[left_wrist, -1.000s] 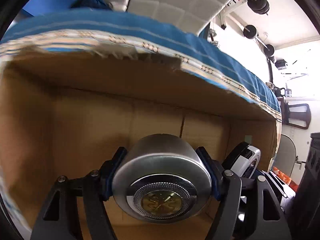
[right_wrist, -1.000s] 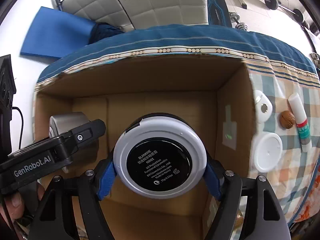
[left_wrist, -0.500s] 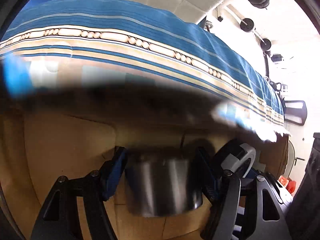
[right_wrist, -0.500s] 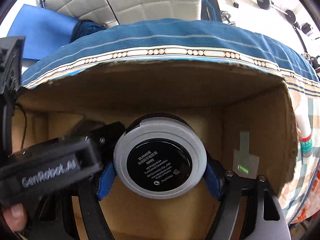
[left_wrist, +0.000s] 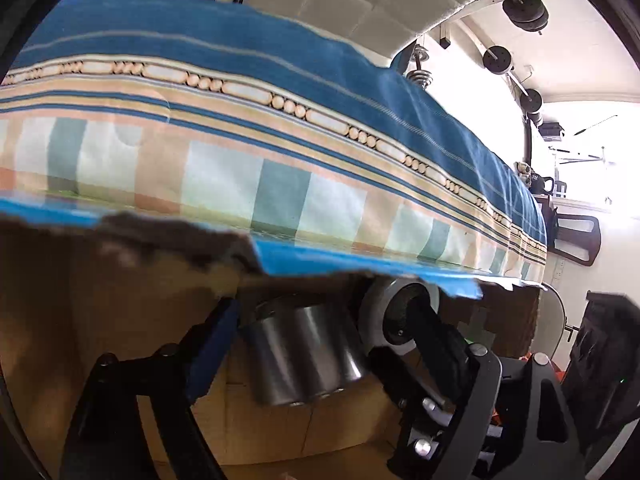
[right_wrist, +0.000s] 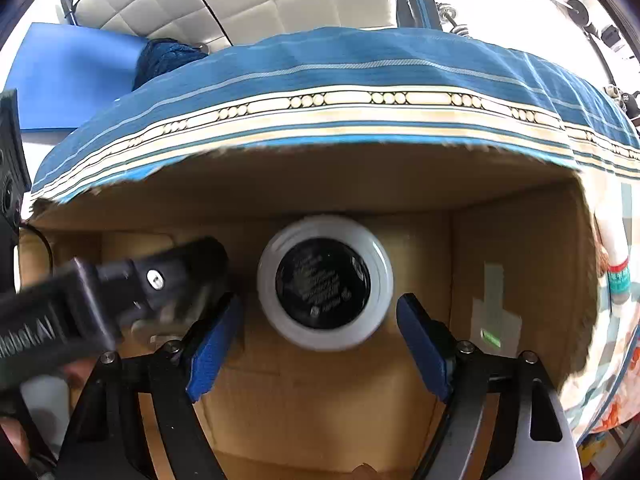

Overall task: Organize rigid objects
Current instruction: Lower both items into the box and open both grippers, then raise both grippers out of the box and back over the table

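Note:
A cardboard box (right_wrist: 520, 240) stands open on a striped cloth. In the right wrist view my right gripper (right_wrist: 320, 340) is open, its blue pads (right_wrist: 424, 344) apart from the white round jar with a black base (right_wrist: 324, 282) that lies inside the box. The left gripper's body (right_wrist: 100, 292) reaches into the box at the left. In the left wrist view my left gripper (left_wrist: 320, 356) is open; the silver metal cylinder (left_wrist: 304, 356) sits in the box between its fingers, free of the left pad (left_wrist: 212, 348). The white jar (left_wrist: 400, 316) lies just right of it.
The box's far wall (left_wrist: 120, 320) and torn rim are close ahead. A white tube (right_wrist: 616, 264) lies on the checked cloth right of the box. Padded wall panels and dumbbells (left_wrist: 524, 4) stand behind the cloth-covered table (right_wrist: 360, 80).
Both grippers opened. The silver cylinder and the white jar left the pads and now rest inside the box. The left gripper tilted and drew back upward.

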`<state>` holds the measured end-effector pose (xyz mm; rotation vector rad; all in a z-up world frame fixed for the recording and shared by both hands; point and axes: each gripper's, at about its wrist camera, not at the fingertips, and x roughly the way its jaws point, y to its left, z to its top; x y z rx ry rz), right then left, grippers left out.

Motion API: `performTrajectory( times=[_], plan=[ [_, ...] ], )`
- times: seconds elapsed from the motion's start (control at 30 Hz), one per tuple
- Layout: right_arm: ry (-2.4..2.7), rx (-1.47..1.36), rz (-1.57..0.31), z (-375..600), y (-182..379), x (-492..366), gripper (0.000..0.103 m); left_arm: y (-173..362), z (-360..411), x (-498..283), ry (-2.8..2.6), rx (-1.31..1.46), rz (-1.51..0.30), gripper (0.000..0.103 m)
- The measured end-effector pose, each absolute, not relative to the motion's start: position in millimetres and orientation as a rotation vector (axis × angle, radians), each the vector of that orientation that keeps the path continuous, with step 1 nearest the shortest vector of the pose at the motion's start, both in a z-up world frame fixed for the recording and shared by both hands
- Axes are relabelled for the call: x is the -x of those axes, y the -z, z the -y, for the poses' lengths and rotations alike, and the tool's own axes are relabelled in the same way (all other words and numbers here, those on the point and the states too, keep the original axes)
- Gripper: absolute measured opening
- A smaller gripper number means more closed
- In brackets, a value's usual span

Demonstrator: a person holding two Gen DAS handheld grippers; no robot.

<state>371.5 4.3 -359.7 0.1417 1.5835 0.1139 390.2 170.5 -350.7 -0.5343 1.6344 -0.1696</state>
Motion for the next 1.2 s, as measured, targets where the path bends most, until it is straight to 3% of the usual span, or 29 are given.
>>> performTrajectory(
  times=[0.07, 0.23, 0.67, 1.2],
  plan=[
    [-0.129, -0.163, -1.582, -5, 356, -366, 0.09, 339, -171, -384, 0.163, 0.493, -1.616, 0.099],
    [-0.136, -0.169, -1.563, -7, 342, -342, 0.103, 308, -176, -361, 0.115, 0.35, -1.556, 0.103],
    [-0.102, -0.051, -1.409, -11, 300, -265, 0.103, 237, -184, -286, -0.02, 0.09, -1.24, 0.103],
    [-0.152, -0.039, -1.169, 10, 176, -151, 0.103, 115, -183, -170, -0.091, 0.05, -0.967, 0.103]
  ],
)
